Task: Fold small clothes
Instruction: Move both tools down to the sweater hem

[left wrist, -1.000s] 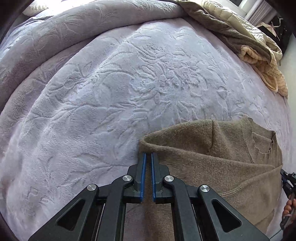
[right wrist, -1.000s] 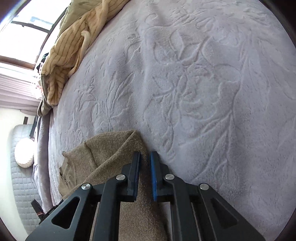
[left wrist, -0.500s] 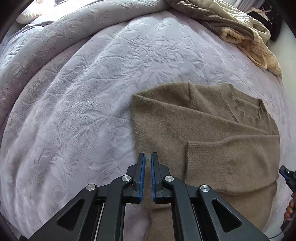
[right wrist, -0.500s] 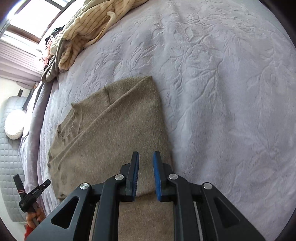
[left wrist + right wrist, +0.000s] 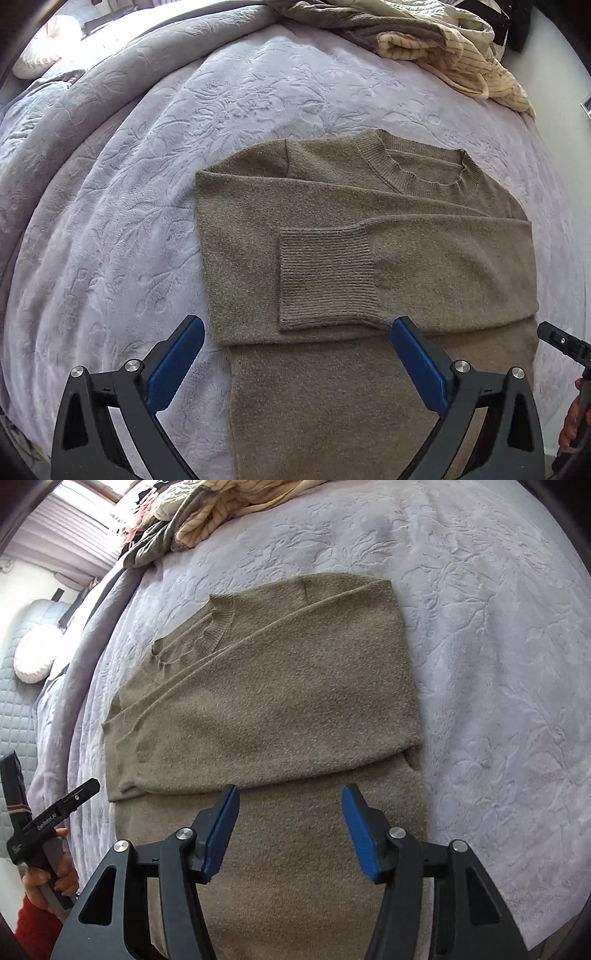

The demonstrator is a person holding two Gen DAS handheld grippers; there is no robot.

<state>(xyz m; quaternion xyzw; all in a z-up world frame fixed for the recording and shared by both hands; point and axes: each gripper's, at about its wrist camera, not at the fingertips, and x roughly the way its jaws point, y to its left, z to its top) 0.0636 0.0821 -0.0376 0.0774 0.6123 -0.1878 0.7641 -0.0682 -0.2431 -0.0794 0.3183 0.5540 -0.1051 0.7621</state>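
Fingers [image 5: 177,362] just spread, aimed down, sweater [image 5: 332,258] released

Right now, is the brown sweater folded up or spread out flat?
Partly folded: the sweater has both sleeves laid across its chest, cuff on top; its lower half still lies flat.

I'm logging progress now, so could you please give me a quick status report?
Both grippers, left and right, just opened, nothing between jaws. Sweater flat on bed, sleeves folded across. Nothing in the way.

Bare bedspread [image 5: 122,206] lies open around the sweater [image 5: 332,258]; heaped clothes [image 5: 443,48] crowd the far edge.
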